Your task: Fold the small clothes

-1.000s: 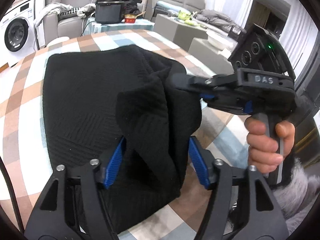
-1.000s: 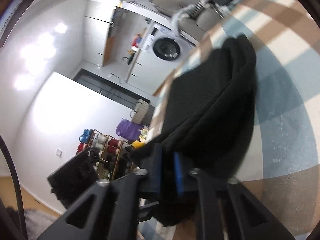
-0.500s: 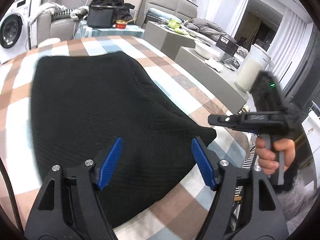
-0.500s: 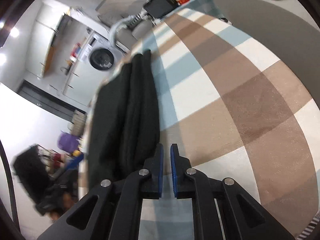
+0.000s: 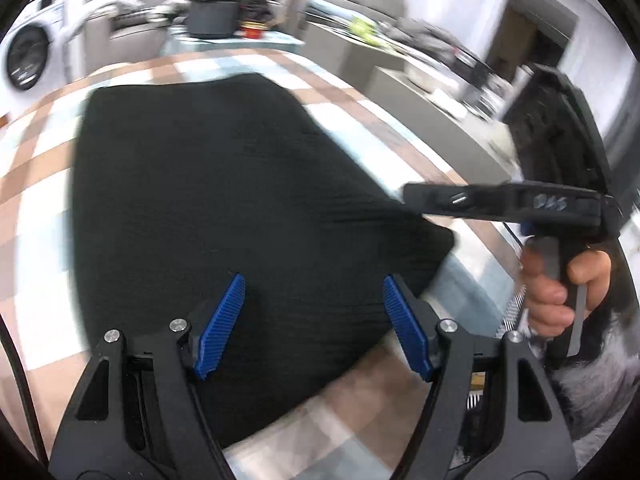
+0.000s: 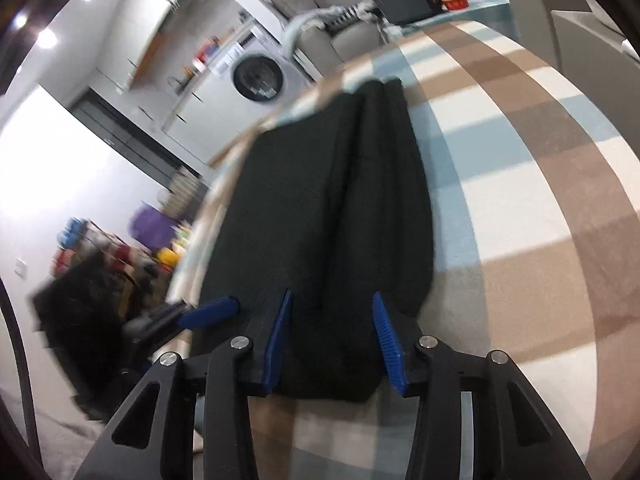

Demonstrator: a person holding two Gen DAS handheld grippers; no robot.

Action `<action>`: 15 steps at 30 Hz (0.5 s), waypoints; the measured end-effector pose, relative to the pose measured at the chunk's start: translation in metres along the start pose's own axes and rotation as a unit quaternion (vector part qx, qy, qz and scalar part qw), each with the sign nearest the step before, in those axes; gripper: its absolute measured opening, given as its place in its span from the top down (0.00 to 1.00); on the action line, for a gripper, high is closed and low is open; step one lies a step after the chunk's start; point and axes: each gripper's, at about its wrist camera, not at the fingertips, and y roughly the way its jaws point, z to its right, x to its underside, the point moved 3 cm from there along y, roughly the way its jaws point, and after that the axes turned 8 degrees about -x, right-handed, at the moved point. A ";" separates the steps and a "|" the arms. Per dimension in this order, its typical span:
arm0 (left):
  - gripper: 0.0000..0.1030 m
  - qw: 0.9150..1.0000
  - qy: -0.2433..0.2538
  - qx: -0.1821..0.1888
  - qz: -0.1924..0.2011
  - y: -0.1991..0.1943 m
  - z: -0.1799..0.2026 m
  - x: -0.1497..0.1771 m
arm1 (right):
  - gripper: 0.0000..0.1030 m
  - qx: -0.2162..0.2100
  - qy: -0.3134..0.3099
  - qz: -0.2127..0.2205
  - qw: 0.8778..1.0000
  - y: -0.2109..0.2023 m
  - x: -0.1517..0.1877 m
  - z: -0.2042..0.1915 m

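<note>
Black garment (image 5: 224,208) lies folded flat on checked tablecloth (image 6: 540,184). Left gripper (image 5: 312,316) wide open over near edge, empty. Right gripper (image 6: 330,332) jaws just opening, cloth between, apparently released (blurry). Next fold: pinch corners square, lift evenly.

Bright, even indoor light, no hard shadows. Glaring ceiling spots (image 6: 48,38) top left in right wrist view. Heavy fisheye bending plus dark corners. Motion blur everywhere, worst on background and edges in left view.
</note>
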 end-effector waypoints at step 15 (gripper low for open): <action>0.33 0.983 -0.157 -0.097 0.002 -0.017 -0.137 0.013 | 0.92 0.112 -0.139 0.004 0.984 0.045 -0.037 -0.027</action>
